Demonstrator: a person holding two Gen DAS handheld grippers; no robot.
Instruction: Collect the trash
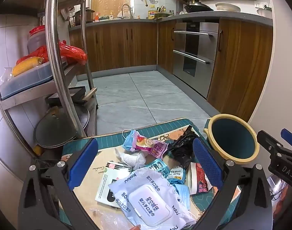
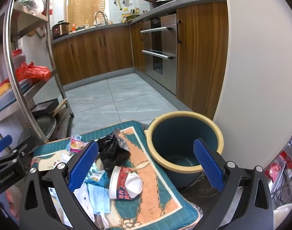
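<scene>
Both grippers are spread wide and hold nothing: the left gripper [image 1: 146, 164] hangs above the heap of litter, and the right gripper [image 2: 146, 164] hangs over the cushion's right edge, between the litter and the bin [image 2: 185, 143]. The bin, teal inside with a cream rim, stands just off the right edge of the patterned cushion [image 2: 146, 187], and what shows of its inside looks bare, so I judge that collecting has not begun. Everything is left on the cushion: a wet-wipe pack [image 1: 149, 201] near its front edge, a paper cup [image 2: 123, 184] lying on its side toward the right edge, a crumpled black bag [image 2: 111, 153] toward the back, a pink snack wrapper [image 1: 146, 143] at the back edge, a blue face mask [image 2: 98, 195], a tissue wad [image 1: 132, 158] and a small blister pack [image 1: 159, 166] in the middle. Each must yet go into the bin.
</scene>
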